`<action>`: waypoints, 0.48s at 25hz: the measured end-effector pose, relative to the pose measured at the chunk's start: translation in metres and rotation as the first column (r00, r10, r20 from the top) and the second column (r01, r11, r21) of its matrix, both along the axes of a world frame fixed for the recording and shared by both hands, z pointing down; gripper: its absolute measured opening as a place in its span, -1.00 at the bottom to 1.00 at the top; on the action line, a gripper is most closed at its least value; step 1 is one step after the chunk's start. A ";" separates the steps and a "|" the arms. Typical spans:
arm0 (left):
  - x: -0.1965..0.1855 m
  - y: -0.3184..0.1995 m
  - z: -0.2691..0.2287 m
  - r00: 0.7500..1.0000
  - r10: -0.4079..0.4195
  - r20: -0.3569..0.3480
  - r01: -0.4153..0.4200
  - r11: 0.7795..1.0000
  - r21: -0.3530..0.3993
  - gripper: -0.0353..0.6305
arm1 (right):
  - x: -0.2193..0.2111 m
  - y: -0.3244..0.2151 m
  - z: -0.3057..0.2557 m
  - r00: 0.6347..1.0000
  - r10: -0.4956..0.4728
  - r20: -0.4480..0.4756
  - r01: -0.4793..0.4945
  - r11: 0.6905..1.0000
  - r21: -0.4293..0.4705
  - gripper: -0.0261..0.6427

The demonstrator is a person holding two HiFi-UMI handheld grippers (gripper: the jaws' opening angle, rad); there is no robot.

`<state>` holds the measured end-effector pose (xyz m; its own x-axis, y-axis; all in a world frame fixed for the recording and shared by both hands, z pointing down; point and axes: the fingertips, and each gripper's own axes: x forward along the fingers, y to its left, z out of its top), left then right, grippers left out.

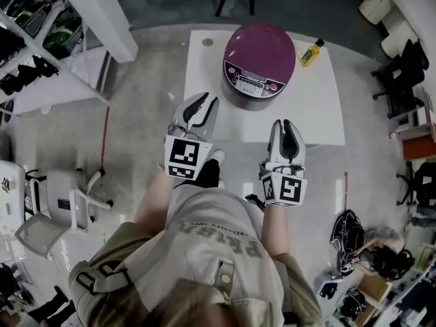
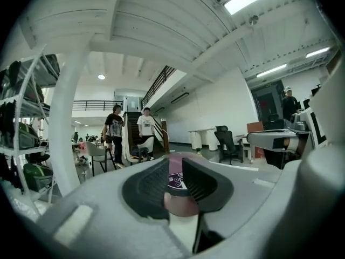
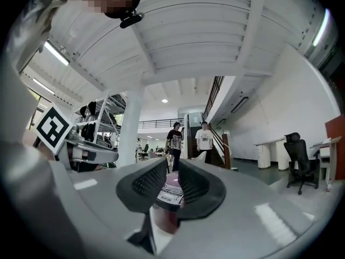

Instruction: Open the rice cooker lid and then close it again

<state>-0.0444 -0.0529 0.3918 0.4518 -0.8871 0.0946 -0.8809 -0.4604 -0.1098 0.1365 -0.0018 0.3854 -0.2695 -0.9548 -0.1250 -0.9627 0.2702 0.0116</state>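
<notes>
Only the head view shows the whole round purple rice cooker [image 1: 259,63]: it stands with its lid down at the far middle of the white square table [image 1: 320,125], with a small yellow bottle [image 1: 312,53] near it on the right. Each gripper view catches only a sliver of its control panel through the jaw gap, but they add two people standing by a staircase [image 3: 215,139] far behind. The body is round with no clear long axis, and the silver panel faces the person. The cooker sits ahead of both tools, clear of them. The left gripper [image 1: 210,101] and right gripper [image 1: 285,123] point towards it, jaws drawn nearly together with a narrow slit, holding nothing.
</notes>
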 end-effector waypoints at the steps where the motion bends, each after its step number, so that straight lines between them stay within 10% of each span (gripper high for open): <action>1: -0.001 0.001 0.001 1.000 -0.009 0.007 0.009 1.000 0.002 -0.65 | -0.001 0.002 0.002 1.000 0.001 -0.005 -0.001 1.000 -0.004 -0.71; 12: -0.015 0.008 -0.001 0.995 -0.101 0.011 0.100 0.995 0.028 -0.86 | -0.004 0.014 0.004 1.000 0.007 -0.025 -0.007 1.000 -0.013 -0.92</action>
<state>-0.0596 -0.0448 0.3908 0.3592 -0.9303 0.0751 -0.9210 -0.3663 -0.1323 0.1322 0.0120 0.3899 -0.2659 -0.9582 -0.1058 -0.9640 0.2640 0.0321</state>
